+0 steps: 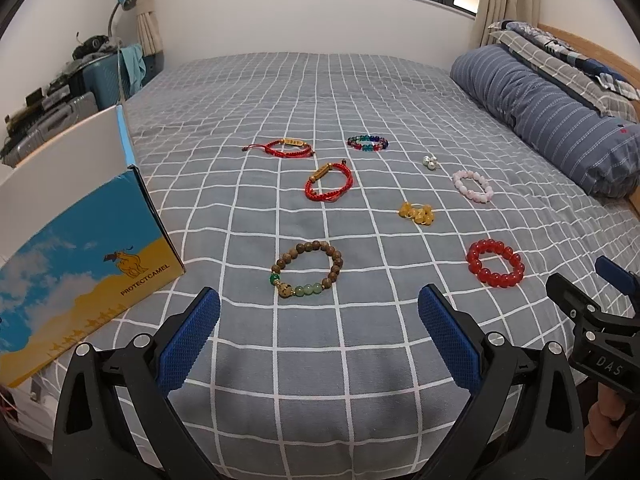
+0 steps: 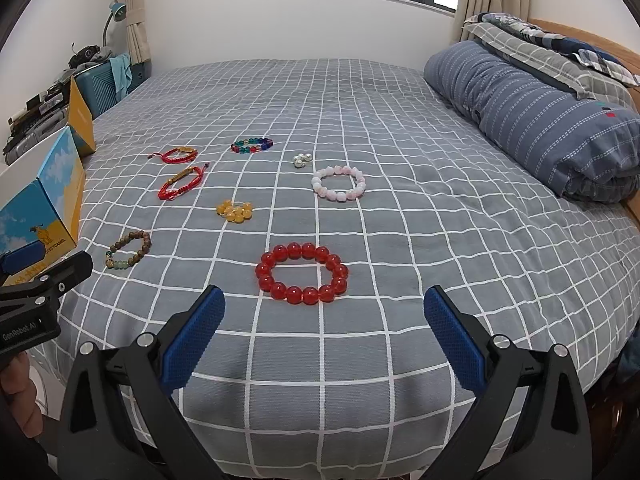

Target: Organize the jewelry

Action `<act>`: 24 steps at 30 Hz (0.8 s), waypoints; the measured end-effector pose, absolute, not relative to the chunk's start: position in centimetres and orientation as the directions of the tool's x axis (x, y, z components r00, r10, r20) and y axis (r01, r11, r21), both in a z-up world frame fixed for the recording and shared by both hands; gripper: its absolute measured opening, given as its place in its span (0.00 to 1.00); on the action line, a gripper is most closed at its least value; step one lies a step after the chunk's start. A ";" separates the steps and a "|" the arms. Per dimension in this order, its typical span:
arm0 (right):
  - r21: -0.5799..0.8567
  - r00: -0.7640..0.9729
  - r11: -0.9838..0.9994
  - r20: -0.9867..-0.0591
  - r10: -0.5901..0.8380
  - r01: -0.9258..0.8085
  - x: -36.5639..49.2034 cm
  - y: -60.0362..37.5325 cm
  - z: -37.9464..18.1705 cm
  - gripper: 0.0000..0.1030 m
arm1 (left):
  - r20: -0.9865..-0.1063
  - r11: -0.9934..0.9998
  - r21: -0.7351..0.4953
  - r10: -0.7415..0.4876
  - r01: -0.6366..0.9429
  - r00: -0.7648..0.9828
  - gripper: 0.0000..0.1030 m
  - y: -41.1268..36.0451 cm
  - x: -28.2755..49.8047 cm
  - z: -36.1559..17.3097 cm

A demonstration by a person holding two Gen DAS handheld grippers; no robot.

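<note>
Both the left gripper (image 1: pixel 319 312) and right gripper (image 2: pixel 325 314) are hovering wide apart, empty. Nearest on the bedspread (image 1: pixel 320 360) are lying the wooden-bead bracelet (image 1: pixel 307 269) and glossy red bead bracelet (image 2: pixel 302 273); farther, small silver pieces (image 2: pixel 302 160) are staying indistinct.

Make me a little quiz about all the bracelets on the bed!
1. True or false: the left tool holds the wooden bracelet.
2. Which bracelet lies just ahead of the right tool? A pink B red bead C multicolour
3. Fill in: the box stands on the bed's ____ side, seen from the left wrist view.

Key: 1 false, both tools are open and empty. 2 B. 3 left.
</note>
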State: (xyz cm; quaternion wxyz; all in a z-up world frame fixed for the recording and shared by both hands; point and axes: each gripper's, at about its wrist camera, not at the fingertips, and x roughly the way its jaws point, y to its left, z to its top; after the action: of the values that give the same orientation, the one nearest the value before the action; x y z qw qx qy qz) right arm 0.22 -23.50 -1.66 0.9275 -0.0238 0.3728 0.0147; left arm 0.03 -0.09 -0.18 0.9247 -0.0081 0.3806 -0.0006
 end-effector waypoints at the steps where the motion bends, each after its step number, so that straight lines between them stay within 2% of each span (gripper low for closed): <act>1: -0.033 0.722 0.998 -0.692 0.010 -0.045 0.2 -23.5 -1.7 0.93 | -0.703 1.000 -0.014 -0.007 -0.004 0.711 0.95 -0.1 0.0 -0.1; 24: -0.032 0.721 0.998 -0.693 0.017 -0.055 0.4 -23.4 -1.5 0.93 | -0.703 1.000 -0.012 -0.009 0.001 0.711 0.95 -0.4 -0.1 0.6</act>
State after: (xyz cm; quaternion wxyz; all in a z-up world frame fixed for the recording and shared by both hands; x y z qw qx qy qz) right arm 0.41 -23.37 -1.52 0.9272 -0.0253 0.3732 0.0194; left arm -0.06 -0.38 0.65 0.9250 -0.0052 0.3799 -0.0027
